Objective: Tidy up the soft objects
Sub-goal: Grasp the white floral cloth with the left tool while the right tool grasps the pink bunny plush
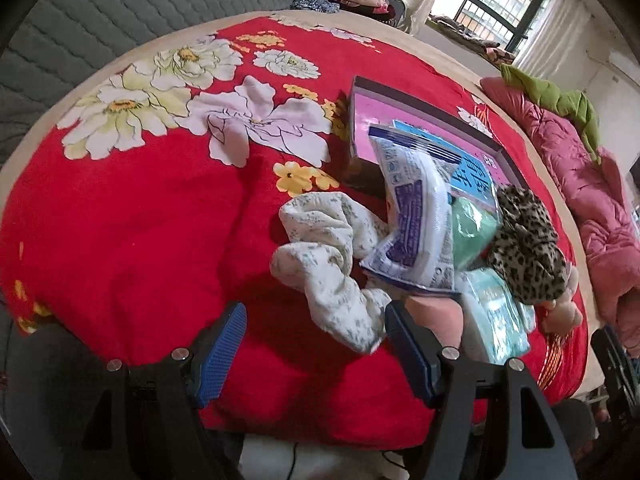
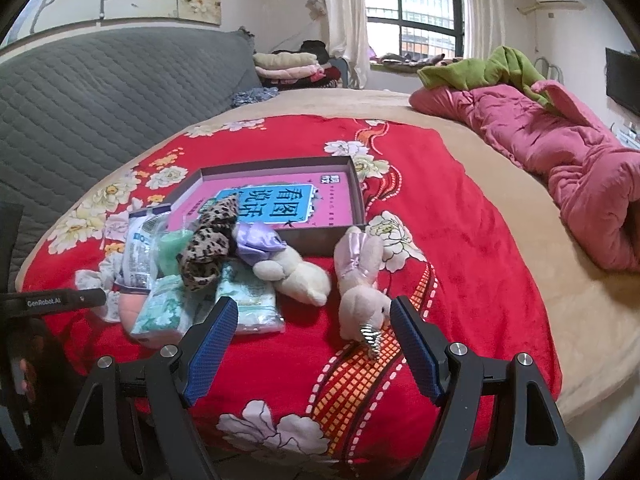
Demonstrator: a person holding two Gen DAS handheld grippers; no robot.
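A pile of soft things lies on the red flowered blanket (image 1: 140, 220) beside an open grey box (image 2: 356, 188) with a pink and blue bottom. In the left wrist view I see a white speckled cloth (image 1: 328, 260), a blue-printed plastic pack (image 1: 416, 216), a leopard-print cloth (image 1: 524, 240) and a green tissue pack (image 1: 496, 316). My left gripper (image 1: 314, 322) is open just short of the white cloth. In the right wrist view two plush toys lie near the box: one with a purple bow (image 2: 296, 272), one pink-eared (image 2: 360, 280). My right gripper (image 2: 312, 316) is open, the pink-eared plush close to its right finger.
A pink quilt (image 2: 560, 152) with a green cloth (image 2: 488, 68) lies along the bed's far right. A grey quilted headboard (image 2: 100, 92) stands at the left. Folded clothes (image 2: 288, 66) are stacked behind. The left gripper's body (image 2: 48, 300) shows at the left edge.
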